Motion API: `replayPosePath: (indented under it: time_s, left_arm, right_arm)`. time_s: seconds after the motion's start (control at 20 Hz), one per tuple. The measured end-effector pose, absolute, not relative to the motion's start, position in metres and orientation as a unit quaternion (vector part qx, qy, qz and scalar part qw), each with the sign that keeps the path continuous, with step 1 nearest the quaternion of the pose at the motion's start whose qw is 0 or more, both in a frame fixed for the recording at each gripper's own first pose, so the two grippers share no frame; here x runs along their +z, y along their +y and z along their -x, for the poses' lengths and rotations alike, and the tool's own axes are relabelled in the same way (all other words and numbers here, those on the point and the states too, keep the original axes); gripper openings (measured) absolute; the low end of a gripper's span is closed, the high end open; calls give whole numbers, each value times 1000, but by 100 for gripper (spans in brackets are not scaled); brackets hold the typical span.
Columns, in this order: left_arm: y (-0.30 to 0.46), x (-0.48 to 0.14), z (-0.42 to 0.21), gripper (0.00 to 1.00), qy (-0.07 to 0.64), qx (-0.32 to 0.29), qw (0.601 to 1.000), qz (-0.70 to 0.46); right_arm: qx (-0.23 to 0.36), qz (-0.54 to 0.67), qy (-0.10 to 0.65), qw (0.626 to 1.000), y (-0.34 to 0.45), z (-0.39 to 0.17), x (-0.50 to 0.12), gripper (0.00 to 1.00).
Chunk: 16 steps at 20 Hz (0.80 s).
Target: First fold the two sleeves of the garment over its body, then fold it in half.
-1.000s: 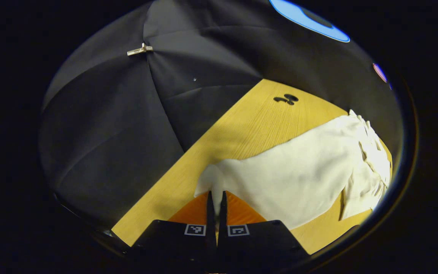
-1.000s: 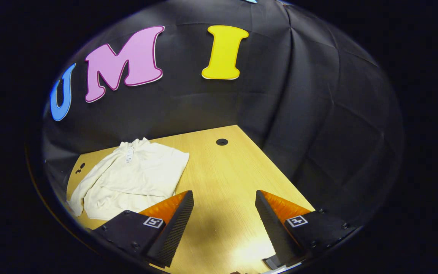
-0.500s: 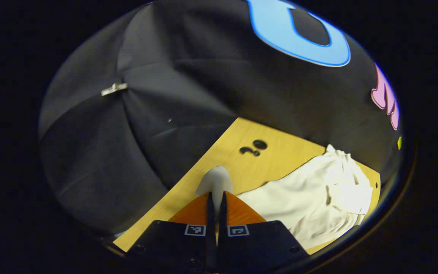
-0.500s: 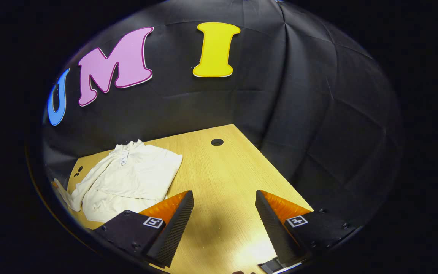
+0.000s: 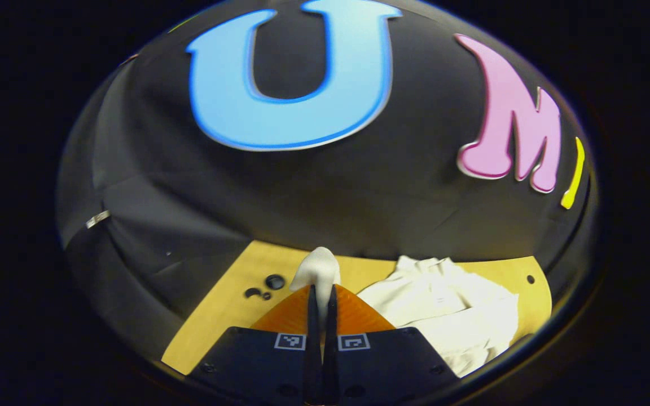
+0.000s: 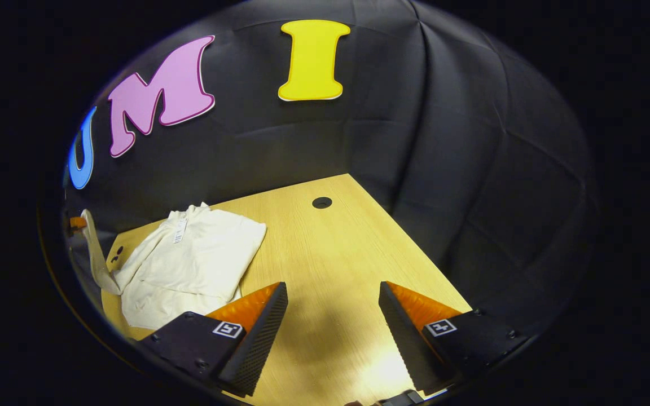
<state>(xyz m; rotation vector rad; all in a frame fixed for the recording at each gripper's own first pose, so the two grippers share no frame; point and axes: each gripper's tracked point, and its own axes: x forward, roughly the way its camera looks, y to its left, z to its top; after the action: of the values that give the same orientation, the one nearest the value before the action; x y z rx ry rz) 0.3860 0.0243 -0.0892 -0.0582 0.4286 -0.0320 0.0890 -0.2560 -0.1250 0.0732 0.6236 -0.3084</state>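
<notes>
Partly hidden, left claw pinches sleeve.

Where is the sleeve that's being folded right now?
The sleeve is pinched in the left gripper, lifted above the table. In the right gripper view it hangs at far left, beside the cream garment.

A recording booth, not a home: black cloth walls close in tightly behind a pale wooden desk with a round cable hole, lit from above.
</notes>
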Motion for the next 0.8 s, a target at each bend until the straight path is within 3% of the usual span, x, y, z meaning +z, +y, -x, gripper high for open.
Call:
replayPosePath:
  time_s: [0.25,0.55,0.8]
  left_arm:
    - [-125,-78,-404,6,193,-129,973,-2]
    - [-294,-102,-384,6,198,-257,945,-37]
    - [-377,-149,-364,7,233,-312,920,-49]
  right_arm:
    - [-136,-41,316,938,-248,-94,-141,100]
    - [-126,-42,334,933,-240,-89,-161,100]
    - [-124,-49,341,931,-235,-87,-170,100]
